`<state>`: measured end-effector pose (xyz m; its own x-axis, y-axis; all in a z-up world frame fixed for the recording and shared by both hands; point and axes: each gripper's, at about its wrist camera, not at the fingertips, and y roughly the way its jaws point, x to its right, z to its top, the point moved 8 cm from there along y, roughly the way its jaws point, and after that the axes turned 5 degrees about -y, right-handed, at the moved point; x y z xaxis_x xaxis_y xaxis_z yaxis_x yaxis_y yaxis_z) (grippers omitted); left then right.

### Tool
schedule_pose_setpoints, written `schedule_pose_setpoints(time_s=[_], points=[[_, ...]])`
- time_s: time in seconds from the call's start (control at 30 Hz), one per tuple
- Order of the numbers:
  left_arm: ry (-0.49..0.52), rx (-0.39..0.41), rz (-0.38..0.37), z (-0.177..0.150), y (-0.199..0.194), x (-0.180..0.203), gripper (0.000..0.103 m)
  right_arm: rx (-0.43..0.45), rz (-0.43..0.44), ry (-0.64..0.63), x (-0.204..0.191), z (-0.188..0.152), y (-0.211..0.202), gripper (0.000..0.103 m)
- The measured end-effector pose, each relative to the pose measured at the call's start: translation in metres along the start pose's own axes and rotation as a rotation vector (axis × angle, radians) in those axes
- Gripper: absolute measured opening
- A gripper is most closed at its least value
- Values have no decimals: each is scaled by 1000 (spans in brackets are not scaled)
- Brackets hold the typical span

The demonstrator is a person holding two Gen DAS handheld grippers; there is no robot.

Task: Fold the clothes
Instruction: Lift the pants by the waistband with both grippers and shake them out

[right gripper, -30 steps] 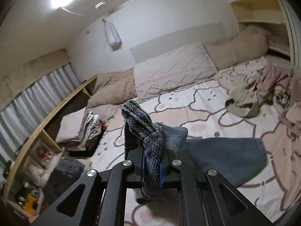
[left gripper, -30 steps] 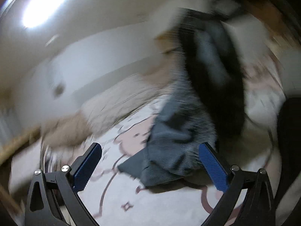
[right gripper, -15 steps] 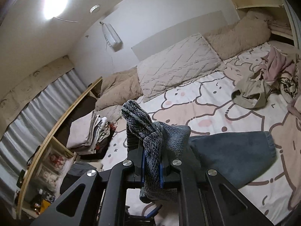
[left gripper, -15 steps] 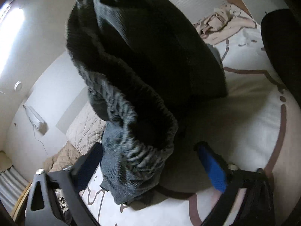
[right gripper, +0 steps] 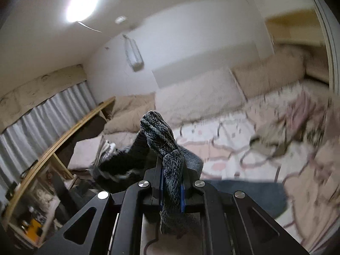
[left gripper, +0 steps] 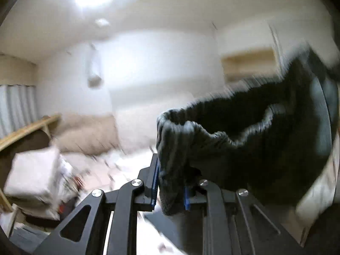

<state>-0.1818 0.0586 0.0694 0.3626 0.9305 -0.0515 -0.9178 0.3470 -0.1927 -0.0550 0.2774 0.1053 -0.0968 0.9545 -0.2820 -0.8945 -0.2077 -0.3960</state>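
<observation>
A dark grey knit sweater (left gripper: 244, 140) hangs in the air between both grippers. My left gripper (left gripper: 170, 182) has its jaws closing, with a bunched ribbed edge of the sweater squeezed between the blue pads; the cloth stretches off to the right. In the right wrist view my right gripper (right gripper: 171, 188) is shut on another twisted bunch of the same grey knit sweater (right gripper: 163, 142), which sticks up above the fingers. A blue-grey part of the garment (right gripper: 250, 193) trails down onto the patterned bed cover (right gripper: 223, 148).
Beige pillows (right gripper: 201, 93) line the wall at the head of the bed. A heap of loose clothes (right gripper: 282, 131) lies at the right. Folded pale laundry (left gripper: 34, 174) is stacked at the left beside a wooden shelf (right gripper: 63, 136). Grey curtains (right gripper: 38, 119) hang at far left.
My left gripper went from wide open beside the sweater to closed on its ribbed edge and rose with it. My right gripper kept its grip and lifted slightly.
</observation>
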Motion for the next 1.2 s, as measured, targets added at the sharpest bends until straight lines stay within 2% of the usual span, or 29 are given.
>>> schedule_pose_setpoints(time_s=[0.07, 0.17, 0.27, 0.3, 0.4, 0.57, 0.7, 0.83, 0.93, 1.03, 1.13, 1.2], points=[[-4, 73, 19, 41, -14, 2, 18, 71, 19, -55, -15, 23, -23, 11], [0, 136, 39, 80, -33, 11, 18, 165, 7, -124, -31, 50, -54, 11], [-45, 206, 46, 124, -65, 6, 18, 236, -15, -177, -43, 77, -84, 11], [-52, 233, 53, 139, -82, -6, 18, 256, -25, -192, -46, 86, -93, 11], [-7, 342, 106, 180, -140, -13, 18, 329, -47, -262, -61, 108, -127, 11], [86, 529, 216, 227, -232, -5, 18, 497, -12, -365, -101, 134, -199, 11], [108, 585, 248, 258, -292, 0, 18, 569, 17, -377, -118, 151, -235, 11], [141, 568, 299, 253, -309, 0, 18, 568, 55, -371, -121, 153, -241, 11], [131, 493, 327, 227, -286, -13, 18, 535, 75, -364, -119, 148, -221, 11], [102, 376, 340, 191, -238, -33, 18, 451, 62, -349, -112, 138, -169, 11], [81, 251, 356, 142, -174, -52, 18, 361, -13, -368, -99, 121, -95, 11], [58, 159, 365, 103, -126, -68, 18, 326, -108, -434, -94, 101, -36, 11]])
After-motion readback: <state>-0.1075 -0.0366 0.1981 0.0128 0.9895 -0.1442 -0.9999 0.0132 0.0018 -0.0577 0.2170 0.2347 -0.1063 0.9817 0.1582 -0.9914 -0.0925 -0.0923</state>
